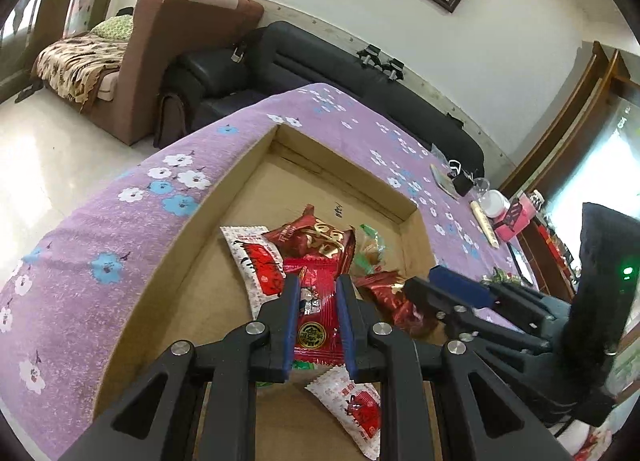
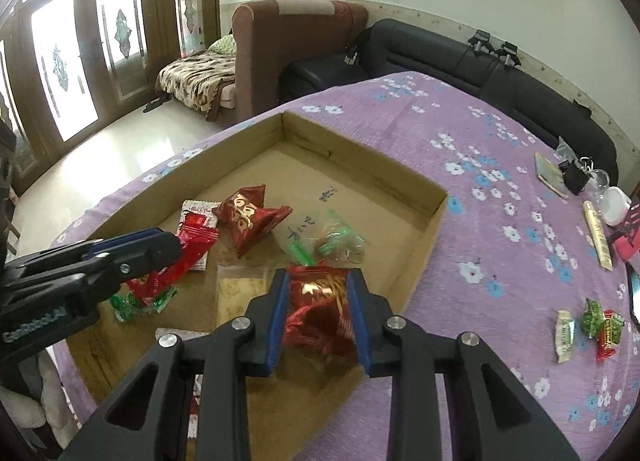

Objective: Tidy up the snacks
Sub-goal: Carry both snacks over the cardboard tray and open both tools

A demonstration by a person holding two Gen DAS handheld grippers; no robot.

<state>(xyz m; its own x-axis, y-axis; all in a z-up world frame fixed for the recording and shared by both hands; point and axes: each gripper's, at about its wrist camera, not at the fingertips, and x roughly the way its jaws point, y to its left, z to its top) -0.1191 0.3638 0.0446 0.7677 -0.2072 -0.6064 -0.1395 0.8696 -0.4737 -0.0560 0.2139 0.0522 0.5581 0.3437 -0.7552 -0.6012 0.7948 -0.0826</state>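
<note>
Blue-padded fingers (image 1: 290, 321) of left gripper (image 1: 318, 287) nearest the lens, almost pressed together, pinching a flat red packet (image 1: 318, 327) low over the floor of the cardboard box (image 1: 240, 165). Cannot tell whether the packet's lower edge touches the snacks beneath. Right gripper (image 2: 318, 277) clamped a little wider on a puffy red-and-gold pouch (image 2: 320, 313), poised above the near right part of the same box, close to its right wall.

Already lying inside: a second pouch (image 2: 248, 221) of the same kind, a white packet (image 1: 248, 261), some green-wrapped sweets (image 2: 336, 241). Well apart on the purple cloth (image 2: 500, 253), off to the right: a few loose snacks (image 2: 592, 325), not yet gathered.

Step in hand, by the look of it: setting both held snacks down in the box. To do it well:
- Bring each one low before letting go, so that nothing bounces out over the shallow wall.
- Shift the pouch inward from the right wall first; likely to tip over the edge otherwise.
- Aim for bare cardboard, not the heap in the middle.
- Spread the fingers fully and lift straight up, since thin foil tends to cling to the pads.
- Keep the two grippers apart; close together already.
</note>
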